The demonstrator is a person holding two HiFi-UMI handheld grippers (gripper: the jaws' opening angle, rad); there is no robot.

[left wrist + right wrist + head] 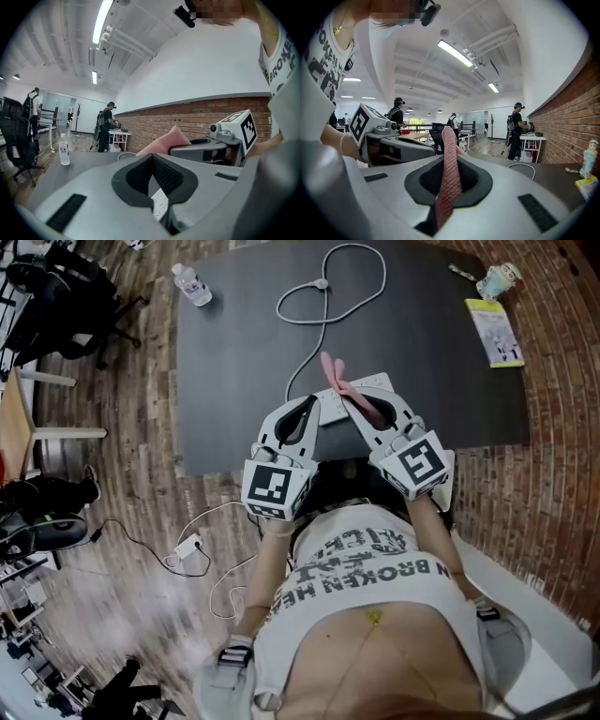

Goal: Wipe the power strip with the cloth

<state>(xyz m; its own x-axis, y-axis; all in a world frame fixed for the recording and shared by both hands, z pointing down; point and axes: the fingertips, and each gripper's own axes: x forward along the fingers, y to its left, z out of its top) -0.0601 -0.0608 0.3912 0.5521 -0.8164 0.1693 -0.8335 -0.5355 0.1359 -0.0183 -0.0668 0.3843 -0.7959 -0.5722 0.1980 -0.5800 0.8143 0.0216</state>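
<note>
Our right gripper (352,404) clamps the pink woven cloth (330,371); our left gripper (316,401), jaws together, sits over the white plastic power strip (375,383) by the dark table's (244,352) near edge.

I get bright, even light from ceiling tube lamps (102,21); the dark bench (234,381) reads matte. Both gripper views bulge fisheye-style with black corners. In the head view the wood floor (141,615) smears at lower left.
</note>
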